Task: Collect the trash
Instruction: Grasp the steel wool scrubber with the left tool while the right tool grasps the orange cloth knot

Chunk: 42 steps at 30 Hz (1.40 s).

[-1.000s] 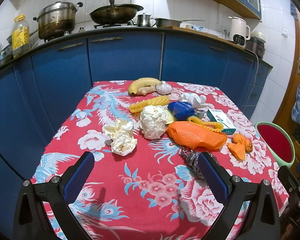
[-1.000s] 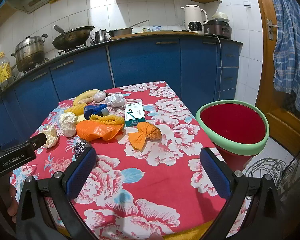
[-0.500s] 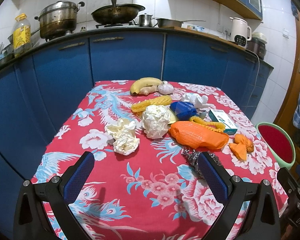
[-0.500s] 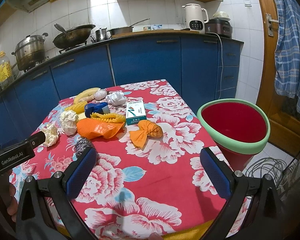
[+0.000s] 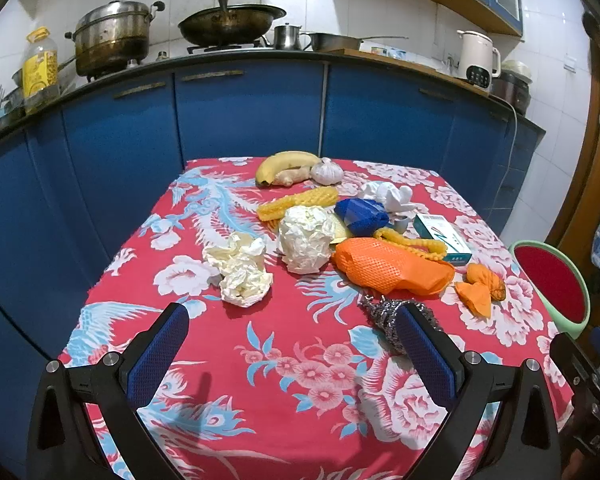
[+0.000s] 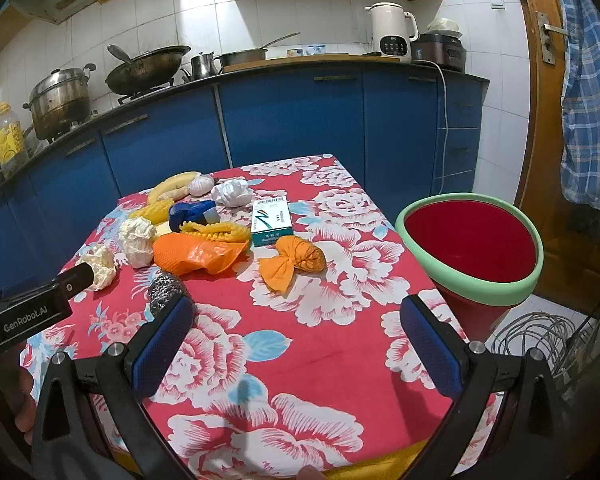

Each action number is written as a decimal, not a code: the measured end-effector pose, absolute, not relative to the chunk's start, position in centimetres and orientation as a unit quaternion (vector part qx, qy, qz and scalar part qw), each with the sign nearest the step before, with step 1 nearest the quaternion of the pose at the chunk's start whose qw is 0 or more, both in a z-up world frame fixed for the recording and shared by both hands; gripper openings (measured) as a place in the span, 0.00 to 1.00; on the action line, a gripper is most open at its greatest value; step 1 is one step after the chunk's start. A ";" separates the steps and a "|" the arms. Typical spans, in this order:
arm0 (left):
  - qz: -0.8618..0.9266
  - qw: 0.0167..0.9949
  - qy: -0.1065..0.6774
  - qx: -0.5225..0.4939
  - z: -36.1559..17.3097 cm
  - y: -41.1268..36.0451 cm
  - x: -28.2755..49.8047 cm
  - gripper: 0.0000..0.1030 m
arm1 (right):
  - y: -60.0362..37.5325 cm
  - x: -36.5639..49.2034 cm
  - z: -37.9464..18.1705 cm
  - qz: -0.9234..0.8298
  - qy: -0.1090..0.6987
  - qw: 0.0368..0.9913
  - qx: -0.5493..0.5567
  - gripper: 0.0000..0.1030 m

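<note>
Trash lies on the red floral tablecloth [image 5: 292, 352]: two crumpled paper balls [image 5: 242, 274] [image 5: 304, 238], an orange mesh bag [image 5: 388, 266], an orange knotted bag [image 6: 296, 260], a steel scourer [image 5: 384, 316], a blue wrapper [image 5: 360, 216], a white tissue [image 6: 232, 194] and a small box [image 6: 272, 220]. A red bin with a green rim [image 6: 472, 246] stands beside the table at the right. My left gripper [image 5: 292, 352] is open and empty above the near table. My right gripper [image 6: 296, 340] is open and empty near the front edge.
A banana [image 5: 284, 162], ginger and garlic [image 5: 328, 170] lie at the table's far end. Blue cabinets [image 5: 244, 116] stand behind, with pots and a kettle [image 6: 390, 34] on the counter. Coiled cable [image 6: 540, 340] lies on the floor by the bin.
Both grippers have drifted slightly back and up, so the table sits a little lower in both views. Nothing on the table has moved.
</note>
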<state>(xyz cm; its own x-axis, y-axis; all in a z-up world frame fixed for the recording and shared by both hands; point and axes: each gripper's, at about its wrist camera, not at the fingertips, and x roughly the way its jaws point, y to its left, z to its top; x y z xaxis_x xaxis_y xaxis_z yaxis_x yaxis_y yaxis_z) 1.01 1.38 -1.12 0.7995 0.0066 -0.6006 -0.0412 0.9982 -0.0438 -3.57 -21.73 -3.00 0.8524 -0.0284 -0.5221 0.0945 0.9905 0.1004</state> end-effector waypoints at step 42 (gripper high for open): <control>-0.072 0.905 0.419 0.006 -5.7 -5.8 7.3 0.76 | -26.0 6.0 -4.8 0.011 0.363 0.931 0.045 0.99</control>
